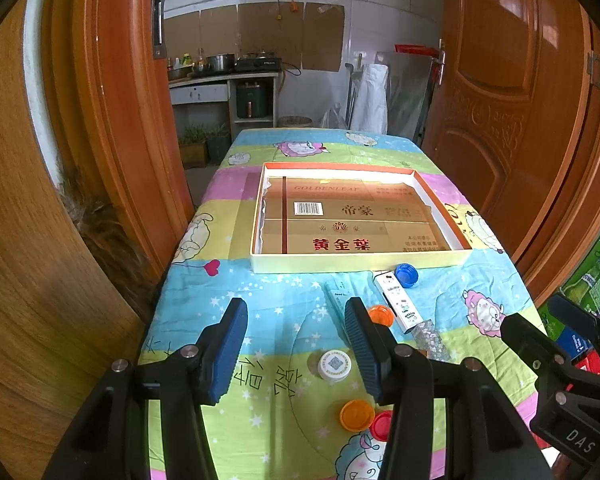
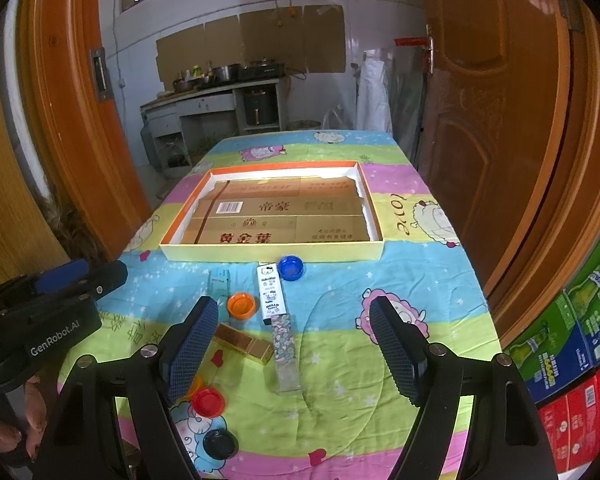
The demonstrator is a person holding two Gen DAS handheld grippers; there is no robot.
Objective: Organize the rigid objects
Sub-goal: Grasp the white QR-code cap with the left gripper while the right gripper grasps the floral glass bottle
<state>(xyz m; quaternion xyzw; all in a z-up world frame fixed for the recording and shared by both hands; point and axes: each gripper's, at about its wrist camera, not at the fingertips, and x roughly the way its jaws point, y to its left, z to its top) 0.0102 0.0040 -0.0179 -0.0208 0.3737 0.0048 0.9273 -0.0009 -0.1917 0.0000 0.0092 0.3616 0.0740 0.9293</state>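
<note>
Both of our tongs hang open and empty above the near end of the table: the left gripper (image 1: 296, 336) has its blue-padded jaws spread wide over a white round lid (image 1: 334, 365), and the right gripper (image 2: 292, 344) spreads its jaws over bare quilted cloth (image 2: 380, 276), angled slightly downward. In the right wrist view we see the left tool's black body at the left edge, with fingers of a hand (image 2: 32, 412) wrapped around its handle. The things we are sorting lie scattered between us and the shallow tray (image 2: 268, 254), whose floor is lined with brown printed cardboard and holds nothing else. Just before its near wall lies a blue cap (image 2: 291, 267), beside a white cartoon-printed box (image 2: 271, 293) lying lengthwise. We count two orange caps (image 1: 380, 314) (image 1: 357, 414), one red cap (image 2: 208, 401), one black cap (image 2: 219, 443), and one blue. We also count a pale green box (image 2: 219, 280), a gold box (image 2: 244, 342), and a patterned glittery box (image 2: 285, 350) touching the white one's near end.
</note>
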